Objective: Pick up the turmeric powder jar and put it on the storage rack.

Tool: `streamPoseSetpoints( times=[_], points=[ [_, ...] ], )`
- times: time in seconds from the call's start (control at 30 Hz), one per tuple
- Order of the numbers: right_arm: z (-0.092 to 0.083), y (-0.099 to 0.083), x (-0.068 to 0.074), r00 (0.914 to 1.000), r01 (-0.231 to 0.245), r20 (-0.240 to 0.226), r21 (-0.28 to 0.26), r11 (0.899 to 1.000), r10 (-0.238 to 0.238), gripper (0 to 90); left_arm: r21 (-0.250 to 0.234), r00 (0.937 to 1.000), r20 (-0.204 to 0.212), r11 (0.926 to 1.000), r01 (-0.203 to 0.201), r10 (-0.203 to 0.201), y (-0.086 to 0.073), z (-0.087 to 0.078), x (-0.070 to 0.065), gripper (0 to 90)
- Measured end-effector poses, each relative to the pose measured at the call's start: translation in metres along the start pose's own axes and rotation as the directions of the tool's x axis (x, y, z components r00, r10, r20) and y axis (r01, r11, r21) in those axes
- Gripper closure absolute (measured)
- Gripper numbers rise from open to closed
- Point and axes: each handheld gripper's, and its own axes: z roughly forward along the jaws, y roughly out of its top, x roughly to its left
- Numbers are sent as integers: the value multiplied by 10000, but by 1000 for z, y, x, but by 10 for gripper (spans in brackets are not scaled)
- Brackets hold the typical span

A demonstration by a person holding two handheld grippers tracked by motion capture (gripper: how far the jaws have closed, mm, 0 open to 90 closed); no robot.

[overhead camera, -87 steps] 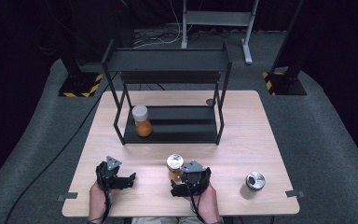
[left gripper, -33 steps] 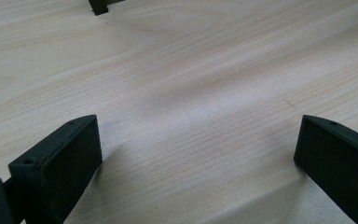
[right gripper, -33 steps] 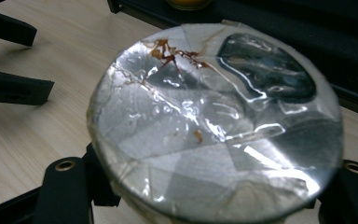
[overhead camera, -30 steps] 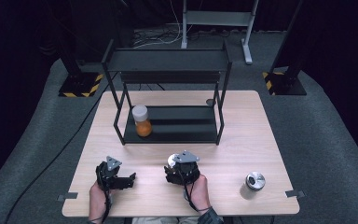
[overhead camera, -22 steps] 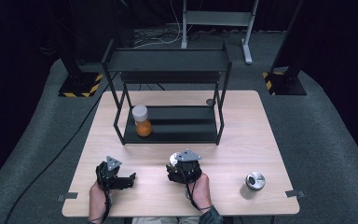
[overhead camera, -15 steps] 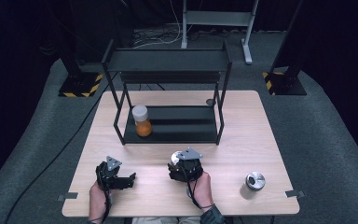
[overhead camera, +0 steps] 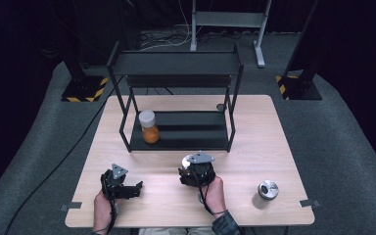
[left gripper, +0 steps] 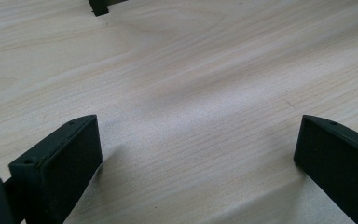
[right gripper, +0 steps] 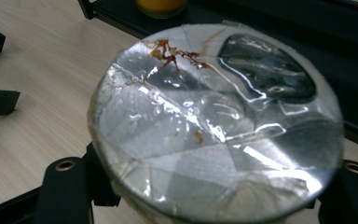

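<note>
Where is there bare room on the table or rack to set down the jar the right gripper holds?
The rack's lower shelf is bare right of the orange jar. Bare table lies between the rack and both grippers, and between the right gripper holding the foil-topped jar and the metal-lidded jar. No spot looks crowded.

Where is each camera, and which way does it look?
High view: above the person's side, looking forward and down at the table, rack, both hands.
Left gripper view: on the left gripper, looking along its open jaws at bare wood.
Right gripper view: on the right gripper, looking at the taped can its jaws grip.
Shared: the orange jar shows in the high and right gripper views.
</note>
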Motion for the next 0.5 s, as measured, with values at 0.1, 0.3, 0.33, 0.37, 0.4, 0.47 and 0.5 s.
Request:
streamPoseSetpoints(
  times=[0.1,0.3,0.33,0.37,0.4,0.47,0.5],
  points=[
    [0,2,-1,10000,14,26,-14,10000,-14,304,2,10000,-4,10000,-4,4,0,0,0,5],
    [1,5,-3,10000,37,81,29,10000,-37,304,-12,10000,-10,10000,-5,5,0,0,0,6],
    [1,6,-3,9999,60,88,42,10000,-60,304,-12,10000,-9,10000,-4,4,0,0,0,6],
    [2,6,-4,9999,75,94,52,10000,-75,304,-12,10000,-7,10000,-3,3,0,0,0,6],
    [2,7,-4,9999,83,104,62,9999,-84,303,-16,10000,-7,10000,-1,1,0,0,0,6],
    [3,8,-5,9999,66,122,85,9999,-67,304,-10,10000,-9,10000,-6,6,0,0,0,6],
    [3,8,-6,9999,90,134,88,9999,-91,304,-11,10000,-6,10000,-4,4,0,0,0,6]
  ],
)
